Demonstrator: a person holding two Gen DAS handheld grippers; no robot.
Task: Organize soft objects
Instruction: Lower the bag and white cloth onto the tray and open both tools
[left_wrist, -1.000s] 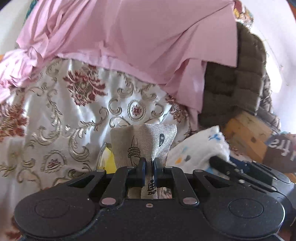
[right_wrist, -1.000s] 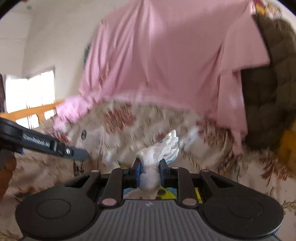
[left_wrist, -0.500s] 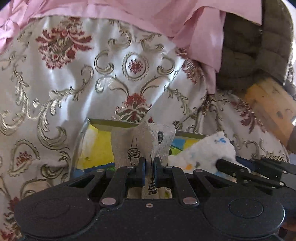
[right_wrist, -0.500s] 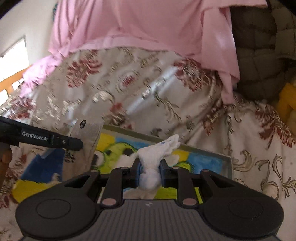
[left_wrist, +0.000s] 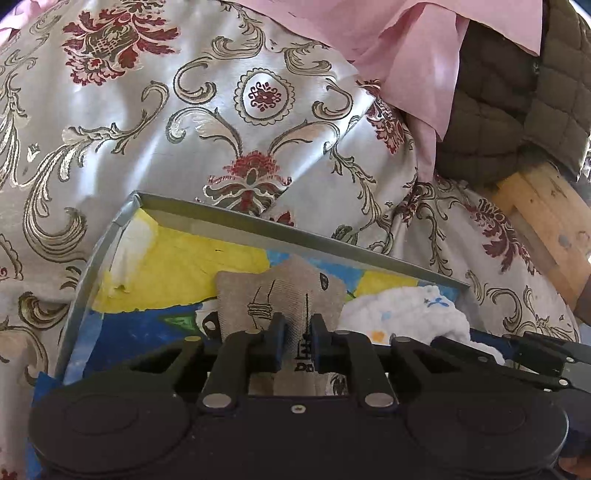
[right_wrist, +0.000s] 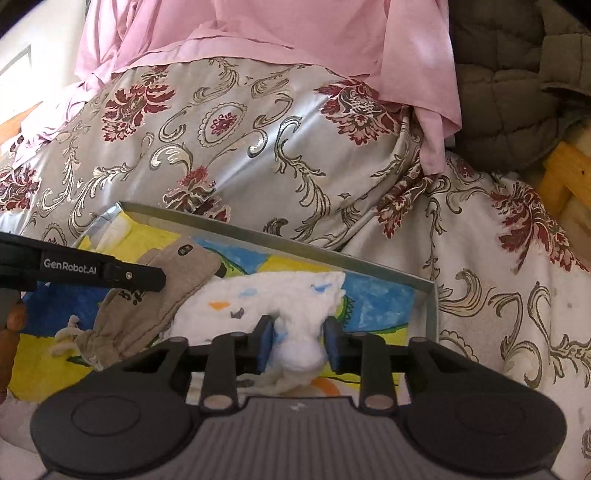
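Beige linen pouch (left_wrist: 291, 299) lying in the shallow painted tray (left_wrist: 295, 230), between the pads of the left hand-held gripper (left_wrist: 294, 339), jaws just eased apart and no longer pinching. White fleecy cloth (right_wrist: 280, 295) just beside it in the same tray, straddled by the right hand-held gripper (right_wrist: 298, 343), jaws likewise just widened, blue pads clear of the bunched fabric. Tray resting on a silver floral bedspread (right_wrist: 258, 140); pink sheet (right_wrist: 277, 33) draped behind.

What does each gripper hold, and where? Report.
Nothing: fingers just opened. Left gripper straddles the beige printed cloth pouch, right gripper the white fluffy cloth's bunched end.
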